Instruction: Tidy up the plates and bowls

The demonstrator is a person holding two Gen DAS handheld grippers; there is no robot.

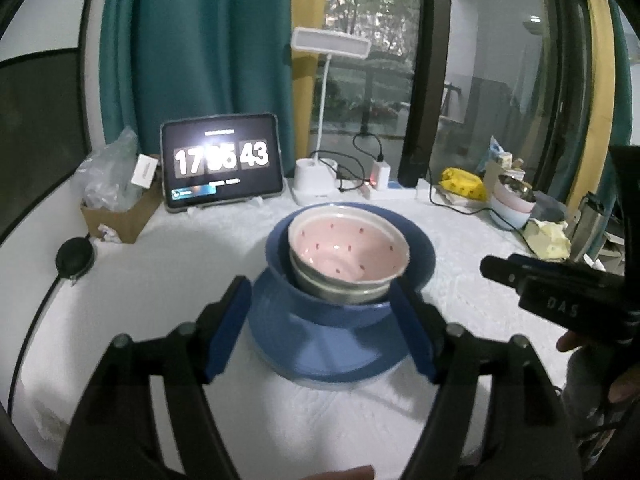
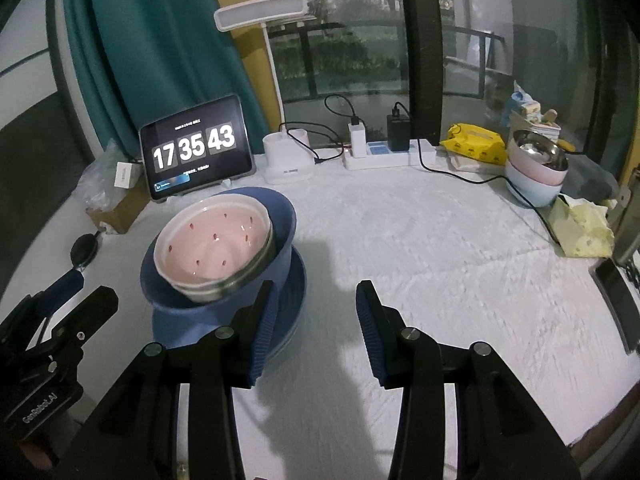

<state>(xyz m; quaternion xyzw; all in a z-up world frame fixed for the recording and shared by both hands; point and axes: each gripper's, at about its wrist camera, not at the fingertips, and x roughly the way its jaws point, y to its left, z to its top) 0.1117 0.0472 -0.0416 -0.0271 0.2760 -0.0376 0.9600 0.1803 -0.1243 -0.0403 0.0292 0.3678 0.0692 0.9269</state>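
Observation:
A stack stands on the white table: a blue plate (image 1: 320,356) at the bottom, a blue bowl (image 1: 348,280) on it, a steel bowl (image 1: 340,292) in that, and a pink bowl with red specks (image 1: 348,252) tilted on top. My left gripper (image 1: 320,332) is open, its fingers on either side of the blue plate's near rim. My right gripper (image 2: 316,328) is open and empty, just right of the stack (image 2: 216,248), its left finger (image 2: 264,328) close to the plate's edge.
A second stack of bowls (image 2: 536,172), steel on pink on pale blue, stands at the far right. Along the back are a tablet clock (image 2: 196,148), a desk lamp (image 2: 288,160), a power strip (image 2: 384,156), a yellow packet (image 2: 476,144) and a cardboard box (image 1: 120,216).

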